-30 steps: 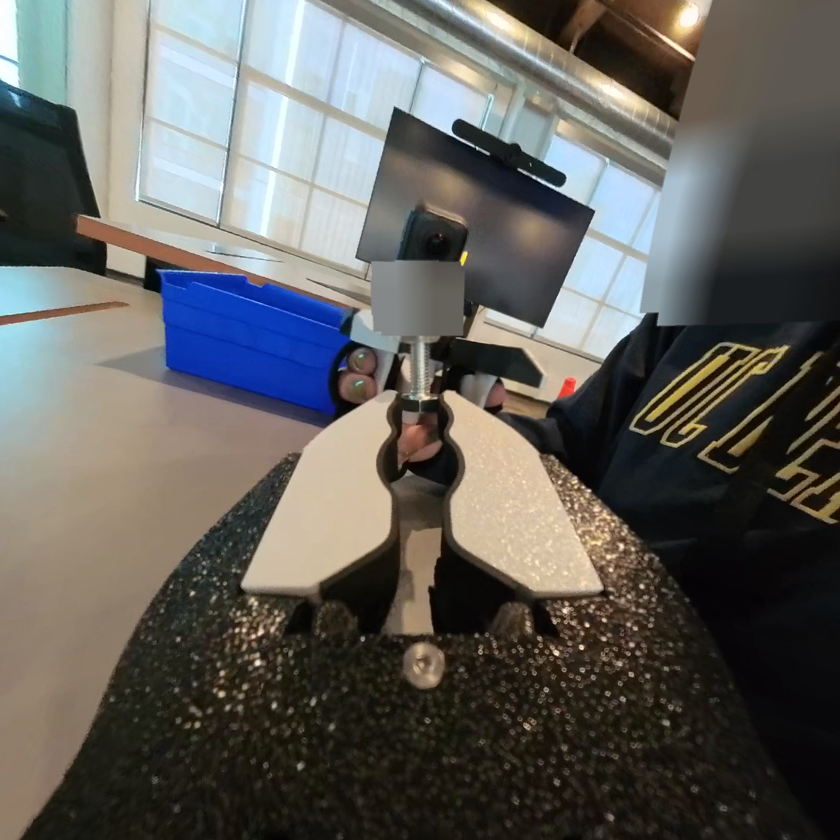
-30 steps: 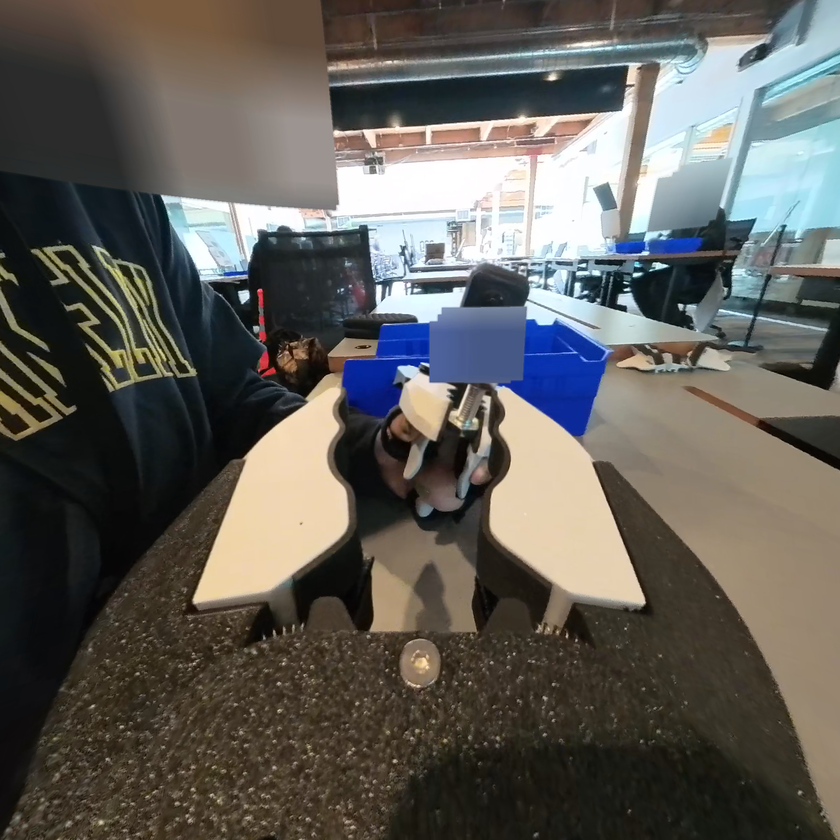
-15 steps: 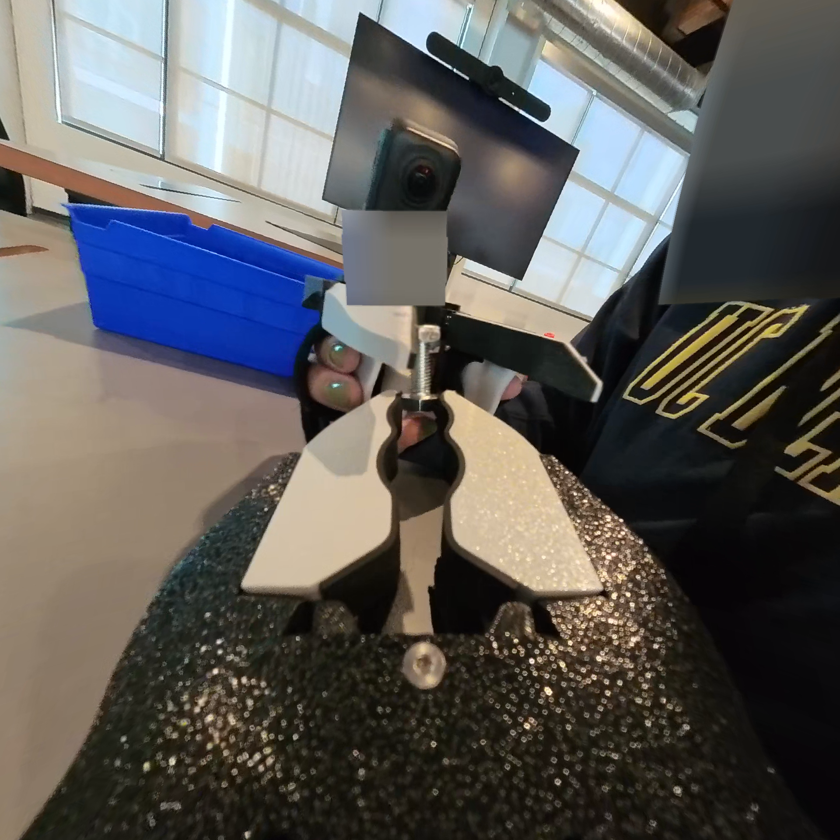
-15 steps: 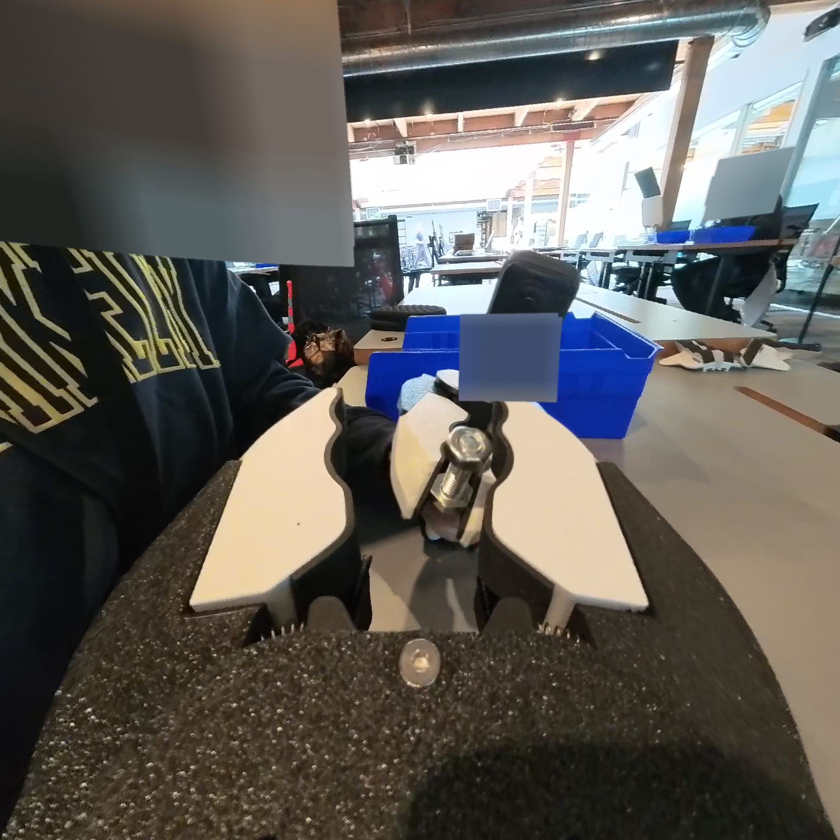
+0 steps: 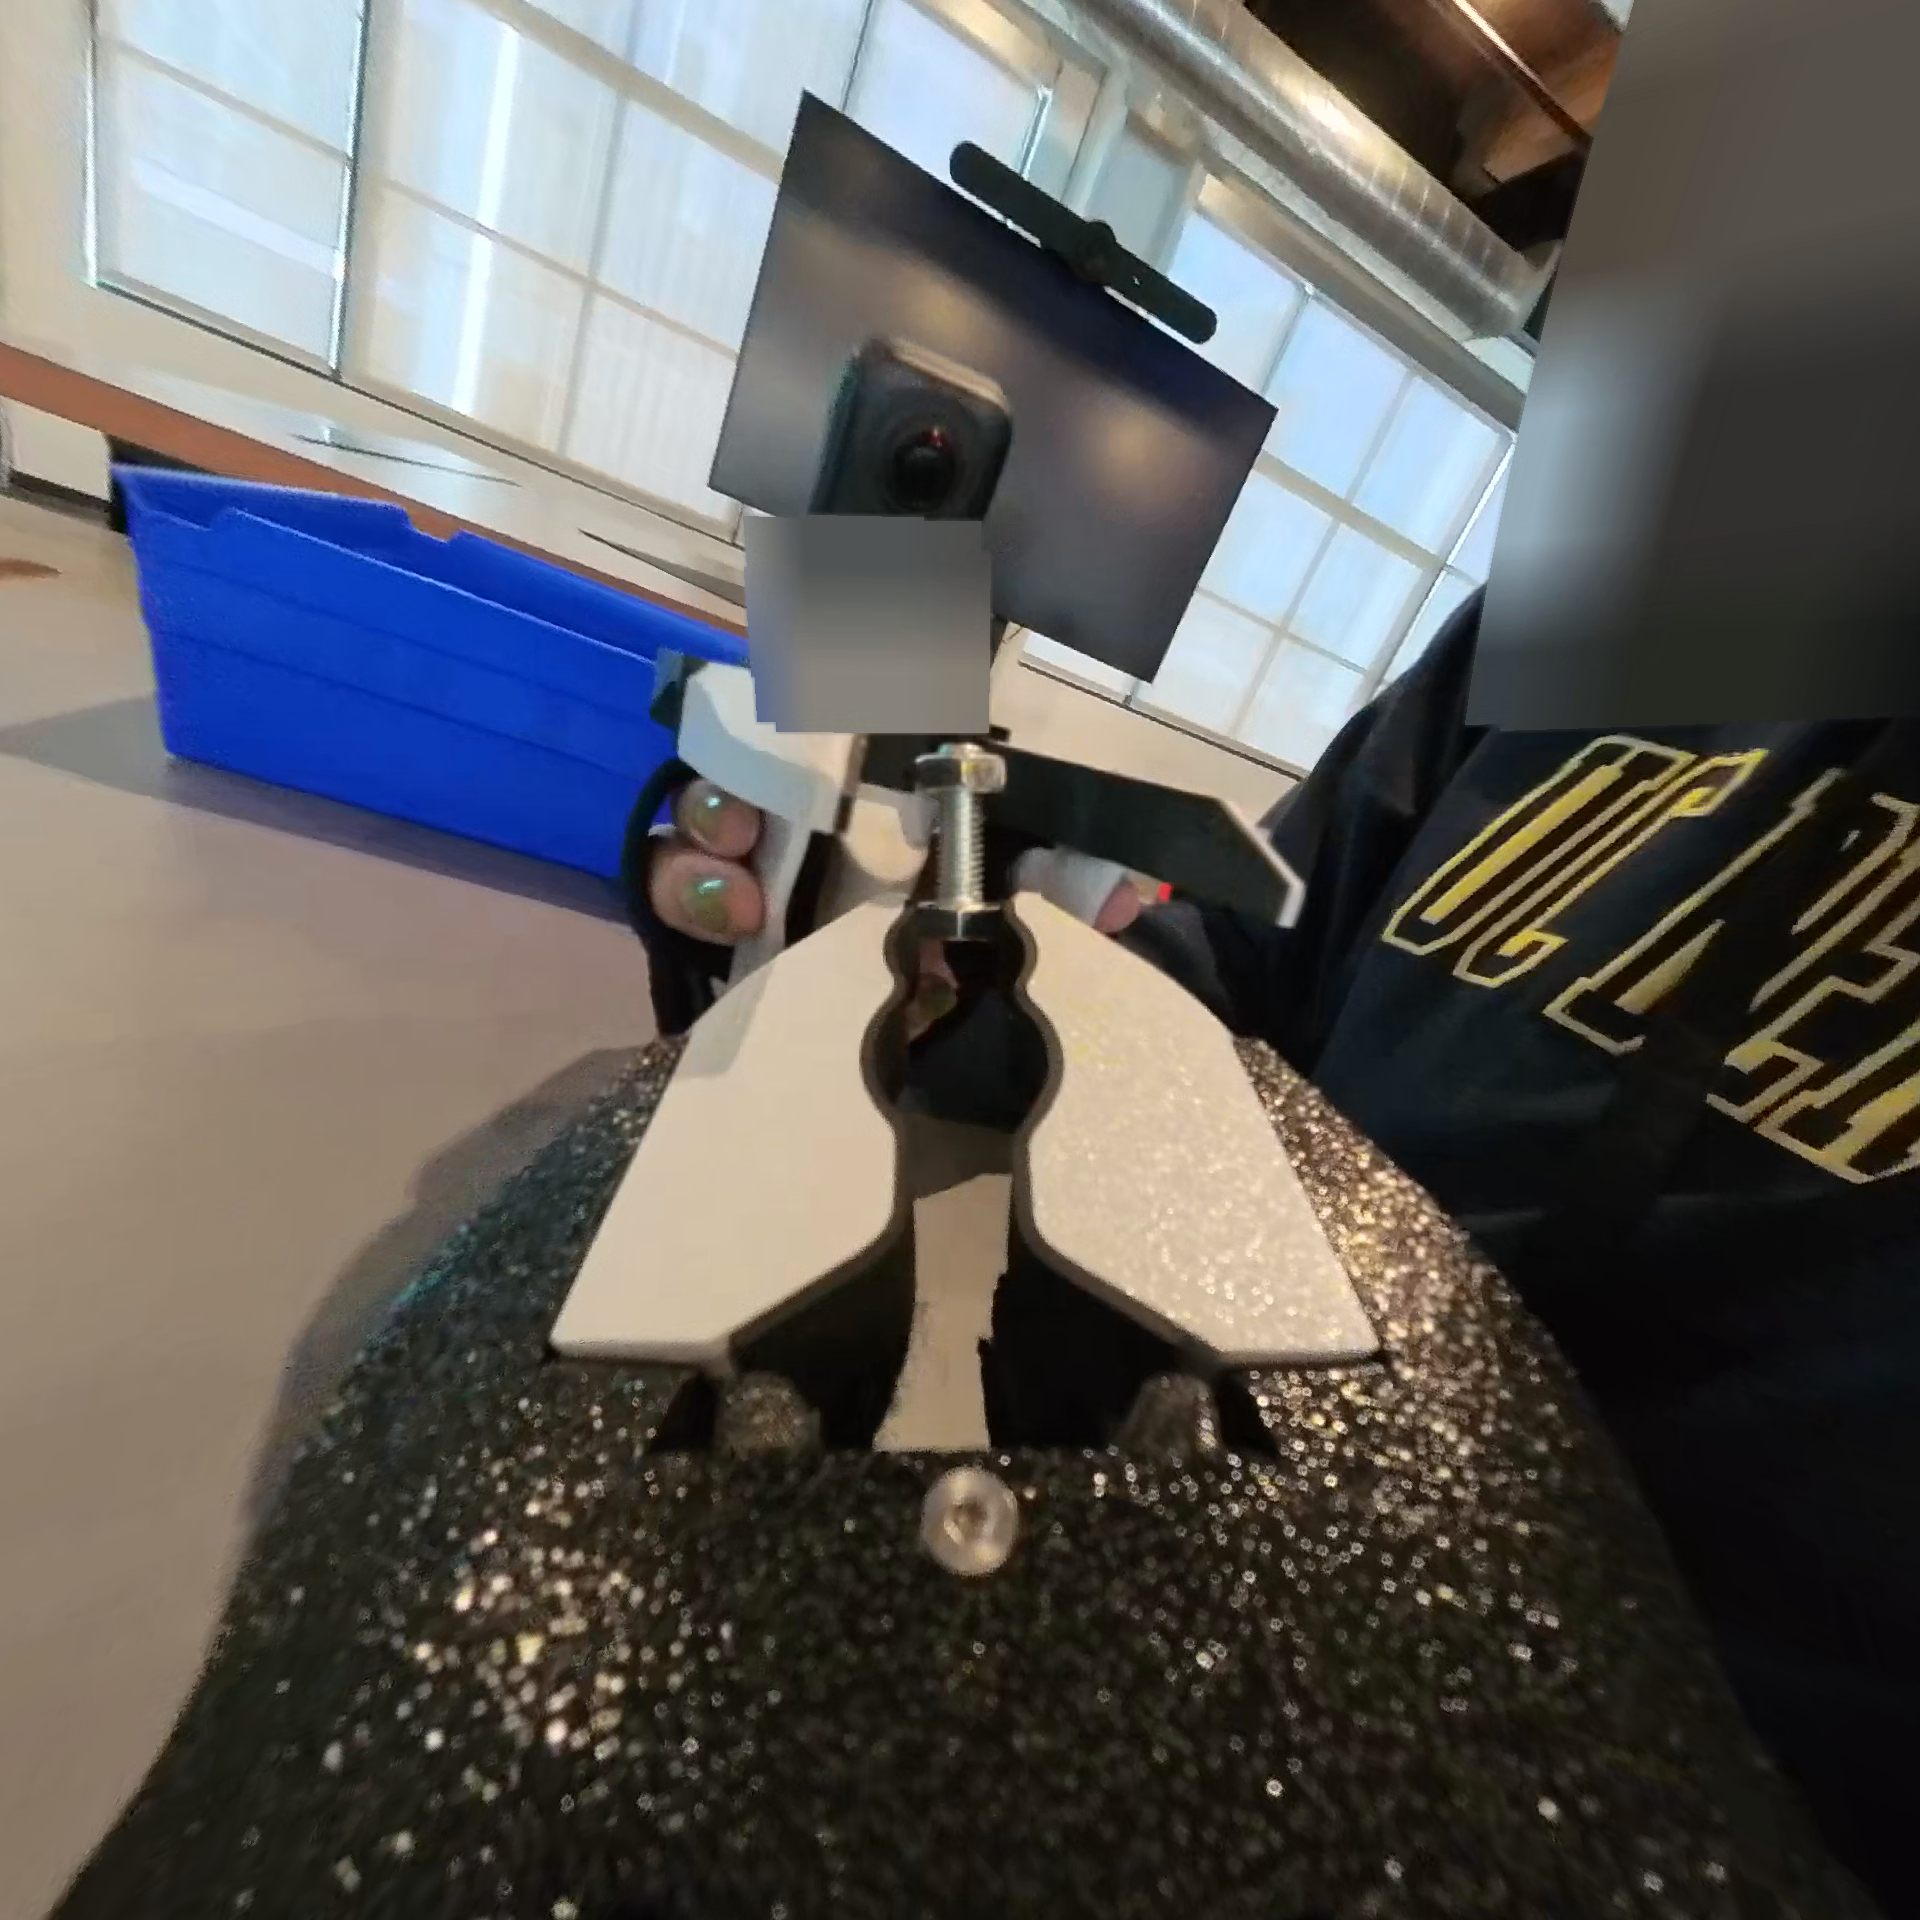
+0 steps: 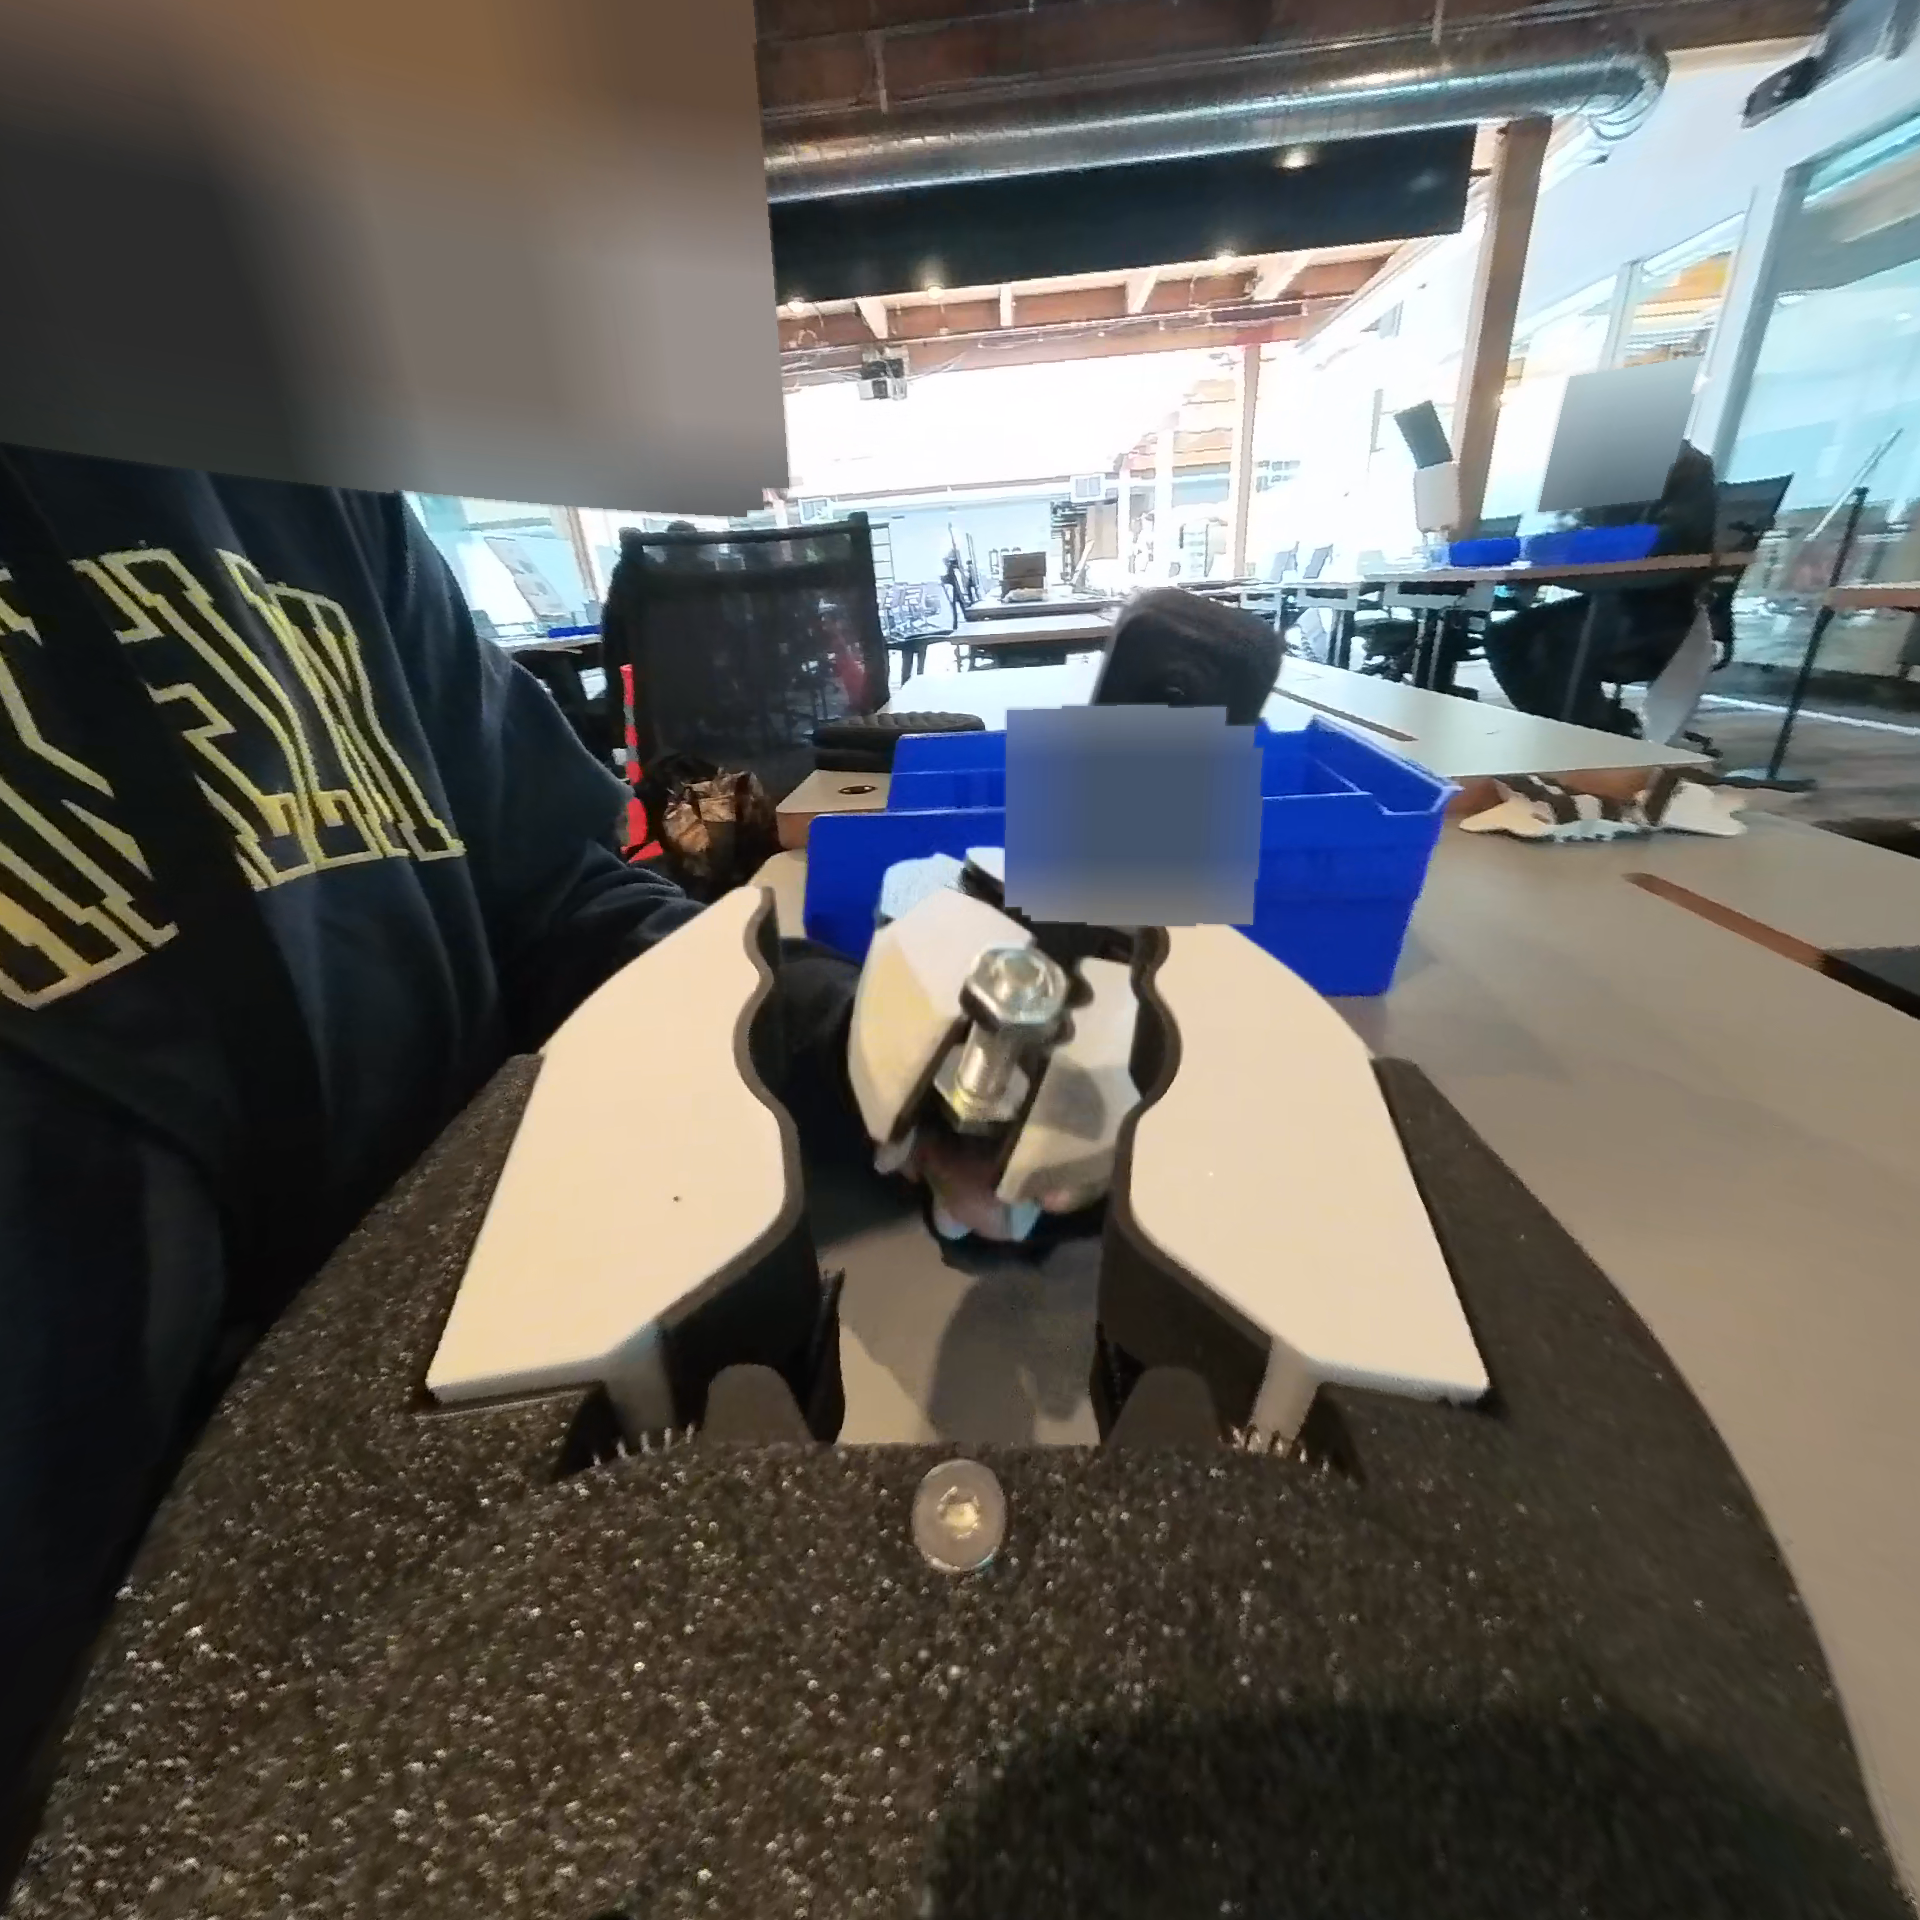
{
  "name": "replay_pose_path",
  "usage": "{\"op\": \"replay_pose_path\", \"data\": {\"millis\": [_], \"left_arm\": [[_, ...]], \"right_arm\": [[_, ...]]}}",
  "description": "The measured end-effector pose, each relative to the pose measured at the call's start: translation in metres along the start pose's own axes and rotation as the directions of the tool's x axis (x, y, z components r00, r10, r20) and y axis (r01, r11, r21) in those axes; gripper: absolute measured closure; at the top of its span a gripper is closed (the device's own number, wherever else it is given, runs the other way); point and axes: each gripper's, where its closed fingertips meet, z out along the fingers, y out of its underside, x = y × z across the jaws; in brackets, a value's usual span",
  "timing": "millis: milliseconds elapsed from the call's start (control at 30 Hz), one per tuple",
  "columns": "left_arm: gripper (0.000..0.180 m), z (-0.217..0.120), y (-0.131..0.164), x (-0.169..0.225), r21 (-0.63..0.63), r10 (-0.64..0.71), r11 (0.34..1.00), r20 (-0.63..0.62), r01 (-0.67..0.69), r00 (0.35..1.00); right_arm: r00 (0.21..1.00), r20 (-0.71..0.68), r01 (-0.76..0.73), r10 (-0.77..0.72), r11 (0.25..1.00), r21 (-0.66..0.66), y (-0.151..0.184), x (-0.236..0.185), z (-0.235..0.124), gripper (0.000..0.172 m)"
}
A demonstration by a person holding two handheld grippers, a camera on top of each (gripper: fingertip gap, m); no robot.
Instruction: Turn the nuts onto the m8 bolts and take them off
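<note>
Left gripper (image 5: pixel 957 920) jaws clamp bolt (image 5: pixel 958 844); right gripper (image 6: pixel 961 1013) wide; nut (image 6: pixel 1013 989) apparently near tip.

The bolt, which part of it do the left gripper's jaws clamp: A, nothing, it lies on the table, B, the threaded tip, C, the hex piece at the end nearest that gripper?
C: the left gripper pinches the hex end of the bolt, shank pointing away.

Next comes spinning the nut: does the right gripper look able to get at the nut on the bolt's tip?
Probably yes: the right gripper is open, and the nut faces it unobstructed, between its fingers.
</note>
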Motion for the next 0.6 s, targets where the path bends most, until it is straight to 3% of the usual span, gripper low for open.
{"op": "replay_pose_path", "data": {"millis": [133, 233, 300, 367, 600], "left_arm": [[0.166, -0.001, -0.001, -0.004, 0.013, -0.006, 1.000, 0.019, 0.006, 1.000], [0.167, -0.019, -0.018, -0.009, 0.093, 0.020, 0.995, 0.068, -0.027, 0.997], [0.167, -0.034, -0.031, -0.017, 0.175, -0.006, 0.984, 0.112, -0.014, 0.994], [0.167, -0.039, -0.032, -0.020, 0.209, -0.050, 0.977, 0.094, 0.029, 0.994], [0.167, -0.012, -0.014, -0.009, 0.124, -0.073, 0.990, 0.002, 0.072, 0.997]], "right_arm": [[1.000, 0.025, 0.000, 0.000, 1.000, 0.003, 0.001, -0.005, 0.005, 0.107], [1.000, -0.006, -0.016, 0.016, 1.000, 0.007, -0.001, 0.003, -0.003, 0.108], [1.000, -0.005, -0.009, 0.009, 1.000, 0.026, -0.003, 0.004, -0.008, 0.116], [1.000, -0.028, -0.005, 0.006, 1.000, 0.014, -0.002, 0.007, -0.007, 0.113], [0.999, -0.053, -0.011, 0.012, 1.000, 0.015, 0.000, 0.011, -0.004, 0.108]]}}
